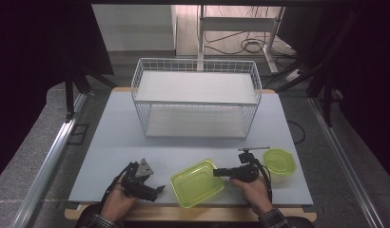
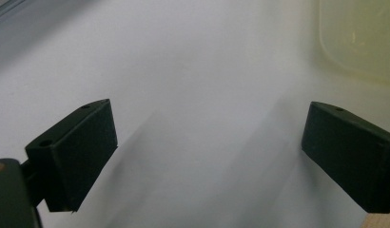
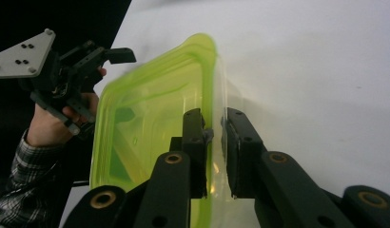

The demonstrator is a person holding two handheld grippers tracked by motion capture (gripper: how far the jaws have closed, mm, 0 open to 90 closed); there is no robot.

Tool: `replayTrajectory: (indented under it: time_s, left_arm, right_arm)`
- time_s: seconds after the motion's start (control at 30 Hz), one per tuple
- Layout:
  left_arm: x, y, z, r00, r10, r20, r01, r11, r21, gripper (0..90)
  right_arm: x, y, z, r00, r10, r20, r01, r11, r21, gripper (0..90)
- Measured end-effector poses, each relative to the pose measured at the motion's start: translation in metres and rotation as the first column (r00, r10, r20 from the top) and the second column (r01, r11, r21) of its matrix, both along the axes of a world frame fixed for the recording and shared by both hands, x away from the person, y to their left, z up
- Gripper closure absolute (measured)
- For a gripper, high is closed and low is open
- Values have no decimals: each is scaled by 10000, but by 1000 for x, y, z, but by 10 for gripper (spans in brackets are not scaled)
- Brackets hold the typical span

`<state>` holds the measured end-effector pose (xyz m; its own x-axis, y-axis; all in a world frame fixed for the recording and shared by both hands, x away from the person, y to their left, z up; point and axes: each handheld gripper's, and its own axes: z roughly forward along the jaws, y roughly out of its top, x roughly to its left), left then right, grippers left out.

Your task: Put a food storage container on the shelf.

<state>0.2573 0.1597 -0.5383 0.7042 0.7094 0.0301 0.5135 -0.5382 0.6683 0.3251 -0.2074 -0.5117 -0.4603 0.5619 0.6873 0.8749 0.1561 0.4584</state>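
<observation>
Right gripper (image 3: 214, 137): jaws clamped on the near wall of the green container (image 1: 197, 182), one jaw inside the rim, one outside. Right hand (image 1: 252, 190) comes in from the bottom edge, gripper pointing left across the table (image 1: 112, 142). Container sits at front centre, between both grippers. Left gripper (image 2: 207, 152): jaws wide apart over bare table just beside it, left hand (image 1: 118, 202) low. Green lid (image 1: 279, 161) lies right of the right gripper. Wire basket (image 1: 195, 97) well behind.

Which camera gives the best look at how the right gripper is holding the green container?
The right gripper view: the right gripper has its jaws closed on the wall of the green container, one inside, one outside. The high view shows the whole container but the grip is tiny. The left gripper view catches a blurred corner.
</observation>
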Motion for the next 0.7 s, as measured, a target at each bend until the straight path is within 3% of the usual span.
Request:
replayTrajectory:
  time_s: [0.3, 0.37, 0.7]
  left_arm:
    - [0, 2, 1, 10000, 26, 22, -26, 10000, -44, 46]
    - [0, 3, 1, 10000, 83, 32, -83, 10000, -53, 46]
    - [1, 3, 1, 9999, 113, 73, -112, 9999, -100, 46]
  right_arm:
    - [1, -4, 2, 9999, -162, 45, 161, 9995, 260, 800]
    - [2, -7, 7, 9997, -255, 24, 254, 9981, 559, 799]
    - [11, -16, 27, 9968, -653, 455, 597, 9915, 1159, 799]
